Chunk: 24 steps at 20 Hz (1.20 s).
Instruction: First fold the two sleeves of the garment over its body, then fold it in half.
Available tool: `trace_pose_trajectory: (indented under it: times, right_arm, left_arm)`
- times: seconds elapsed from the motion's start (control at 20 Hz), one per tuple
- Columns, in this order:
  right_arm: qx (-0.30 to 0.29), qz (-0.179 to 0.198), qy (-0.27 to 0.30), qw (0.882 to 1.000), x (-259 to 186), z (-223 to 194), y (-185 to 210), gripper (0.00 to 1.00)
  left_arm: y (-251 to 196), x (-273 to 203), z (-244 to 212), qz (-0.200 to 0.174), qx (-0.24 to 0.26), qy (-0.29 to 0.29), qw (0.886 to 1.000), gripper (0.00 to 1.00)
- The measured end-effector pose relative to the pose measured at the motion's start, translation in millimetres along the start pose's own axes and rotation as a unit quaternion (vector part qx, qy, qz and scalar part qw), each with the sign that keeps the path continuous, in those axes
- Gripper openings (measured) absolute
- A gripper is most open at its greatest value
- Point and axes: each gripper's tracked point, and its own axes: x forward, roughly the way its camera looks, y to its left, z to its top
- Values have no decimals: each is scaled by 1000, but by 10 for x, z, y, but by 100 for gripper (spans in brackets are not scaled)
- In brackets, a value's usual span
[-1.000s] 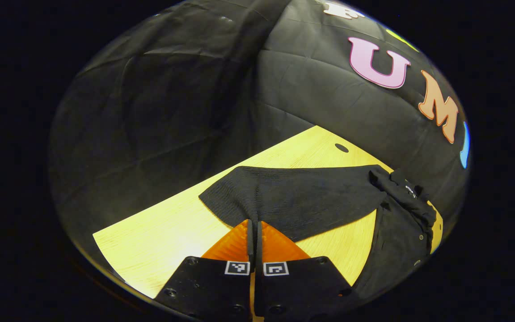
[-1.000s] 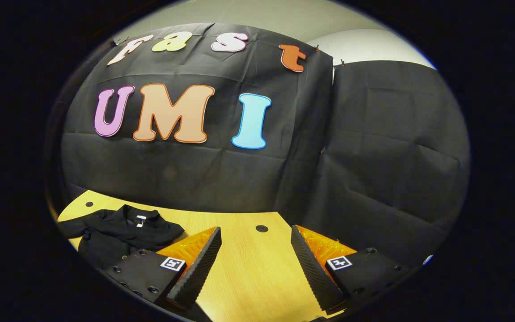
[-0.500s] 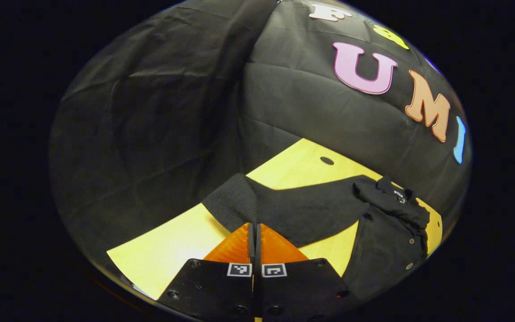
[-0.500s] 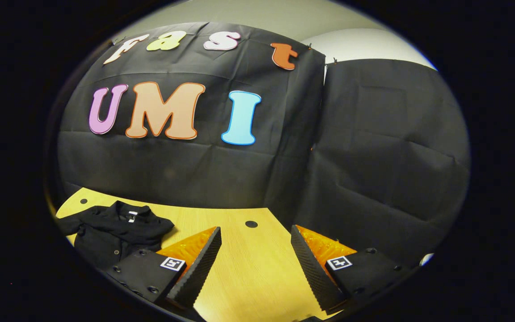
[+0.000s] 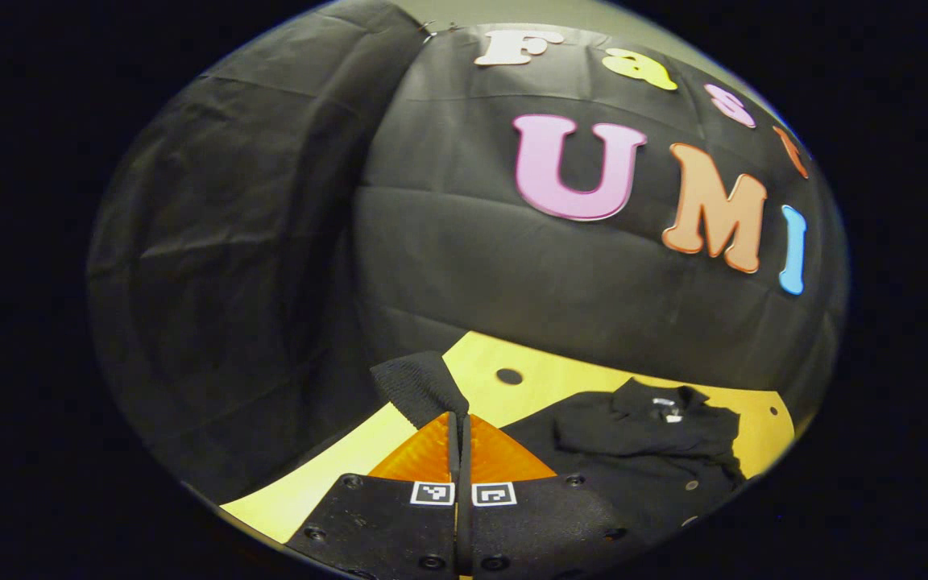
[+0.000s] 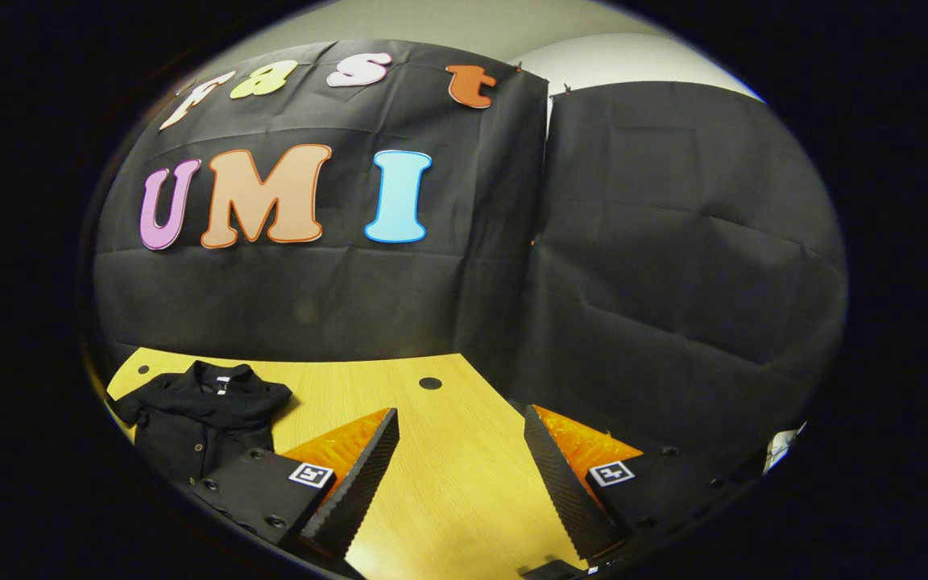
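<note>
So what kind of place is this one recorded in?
Likely a recording booth, not a home: black cloth walls close in a bare wooden table, with only a black garment on it.

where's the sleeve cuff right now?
In the left gripper view the sleeve cuff is pinched in the shut left gripper, lifted above the wooden table, just left of the garment.

Low tabletop [image 5: 561,379] views, shared garment [image 6: 198,415]

wooden table [image 6: 440,451], black garment [image 5: 641,451] (collared)
</note>
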Motion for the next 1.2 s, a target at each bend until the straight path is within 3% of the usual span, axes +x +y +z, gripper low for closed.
trace_pose_trajectory:
  times: [0.45, 0.8, 1.2]
  right_arm:
    - [37, -31, 4, 999, -108, -143, -534, 96]
    - [51, -47, 19, 997, -166, -319, -757, 99]
    - [63, -52, 35, 996, -209, -471, -834, 99]
  left_arm:
    - [-1604, 323, 191, -126, 30, -14, 992, 0]
    - [-2835, 432, -149, -224, 69, 13, 972, 0]
    - [-3603, 415, -858, -279, 98, 83, 952, 0]
